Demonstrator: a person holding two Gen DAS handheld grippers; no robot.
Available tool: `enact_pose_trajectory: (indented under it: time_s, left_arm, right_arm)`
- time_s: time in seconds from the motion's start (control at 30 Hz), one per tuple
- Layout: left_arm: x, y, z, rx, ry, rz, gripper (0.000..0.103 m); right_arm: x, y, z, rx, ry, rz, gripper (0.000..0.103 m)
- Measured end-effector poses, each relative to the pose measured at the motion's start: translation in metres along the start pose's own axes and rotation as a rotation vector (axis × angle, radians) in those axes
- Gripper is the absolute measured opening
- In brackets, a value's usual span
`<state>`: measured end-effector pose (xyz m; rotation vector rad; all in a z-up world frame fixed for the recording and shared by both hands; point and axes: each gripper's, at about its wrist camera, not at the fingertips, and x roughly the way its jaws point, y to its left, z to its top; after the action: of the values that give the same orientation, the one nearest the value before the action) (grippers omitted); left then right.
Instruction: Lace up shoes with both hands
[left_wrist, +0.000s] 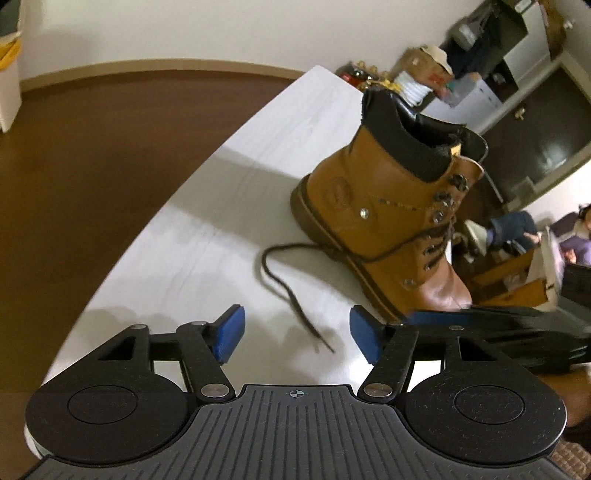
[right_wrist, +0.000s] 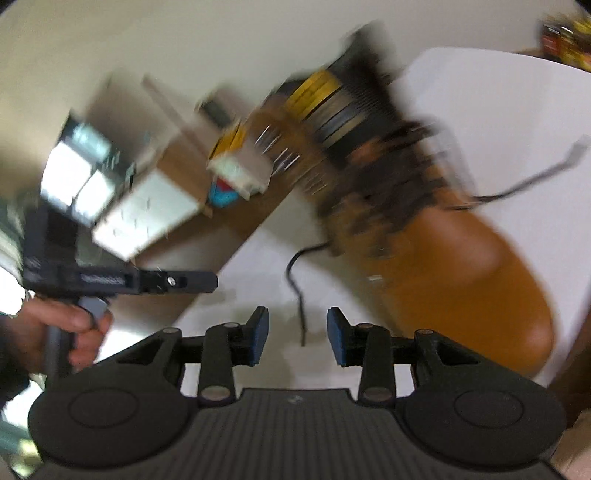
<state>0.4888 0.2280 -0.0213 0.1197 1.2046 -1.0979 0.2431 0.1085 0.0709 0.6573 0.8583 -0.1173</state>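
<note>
Left gripper (left_wrist: 297, 334) jaws gape over lace (left_wrist: 295, 291); right view adds hand (right_wrist: 70, 332).

White table (left_wrist: 207, 206), tan lace-up boot (left_wrist: 388, 229) standing on it, dark lace end (left_wrist: 291, 299) trailing across the top

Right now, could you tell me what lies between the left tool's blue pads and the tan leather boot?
Only the dark brown lace end on the white tabletop, seen in the left wrist view.

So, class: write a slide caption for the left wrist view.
Open left gripper above a loose lace beside a tan boot.
</note>
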Motion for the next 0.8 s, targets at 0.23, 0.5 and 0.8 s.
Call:
enact_pose_trajectory:
  time_s: [0.23,0.5,0.8]
  left_arm:
    - [-0.021,0.016,-0.034,-0.058,-0.051,-0.014,0.069]
    - [-0.026,0.023,-0.052,-0.115,-0.078,-0.051,0.071]
    - [-0.019,0.014,-0.062,-0.585,-0.145,-0.323,0.071]
  right_arm:
    - [0.074,0.051,-0.008,-0.252,0.125,-0.143,0.027]
    - [0.064,0.066,-0.018,-0.287,0.159,-0.148,0.002]
    - [-0.029,0.059,0.025,-0.168,0.163,0.192,0.002]
